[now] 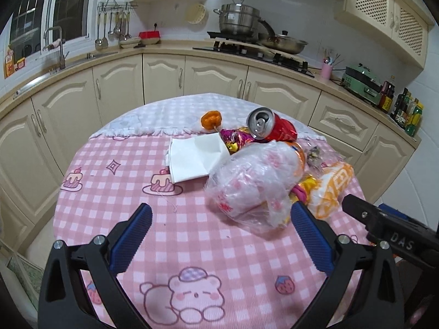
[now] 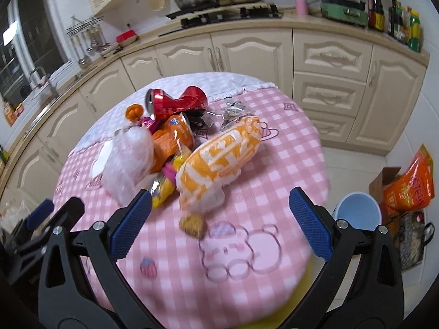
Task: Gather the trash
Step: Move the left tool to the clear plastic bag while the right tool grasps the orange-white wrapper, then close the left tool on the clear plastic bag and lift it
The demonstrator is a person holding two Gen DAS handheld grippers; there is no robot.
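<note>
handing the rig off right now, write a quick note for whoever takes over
Left gripper: open, empty, hovering over the table.
Right gripper: open, empty, facing the pile.
Trash heaped mid-table: crushed red can, orange can, orange-and-white bag, clear plastic bag, white napkin, candy wrappers; a small snack piece lies apart, nearest the right gripper.
Blue bin on the floor to the right.
Done: nothing collected as far as visible. Left: everything.

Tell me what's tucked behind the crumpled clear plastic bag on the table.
Behind the crumpled clear plastic bag lie a crushed orange can, bright candy wrappers and a folded white napkin. Anything beneath the bag is covered.
</note>
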